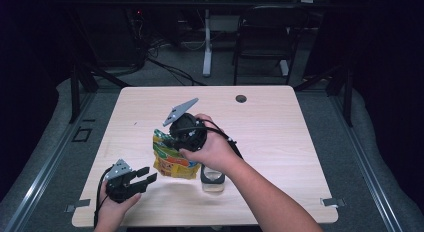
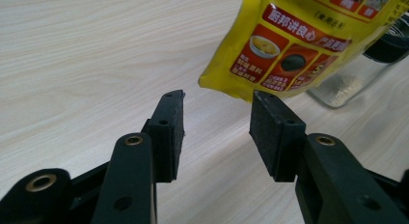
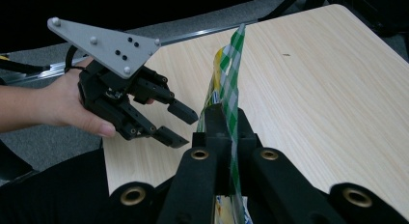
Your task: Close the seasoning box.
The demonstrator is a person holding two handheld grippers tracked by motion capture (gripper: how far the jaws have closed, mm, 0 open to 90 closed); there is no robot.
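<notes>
Right gripper (image 3: 223, 132) clamps pouch (image 1: 172, 159) | left gripper (image 1: 141, 179) open (empty) | wooden table (image 1: 280, 127), dark room

On the table (image 1: 280, 122) stands a yellow pouch (image 1: 172, 159). The right gripper (image 1: 172, 140) is at the top edge of the pouch and clamps it there. A glass jar (image 1: 212, 180) stands just right of the pouch. The left gripper (image 1: 146, 175) is left of the pouch, its jaws apart, not touching it.
</notes>
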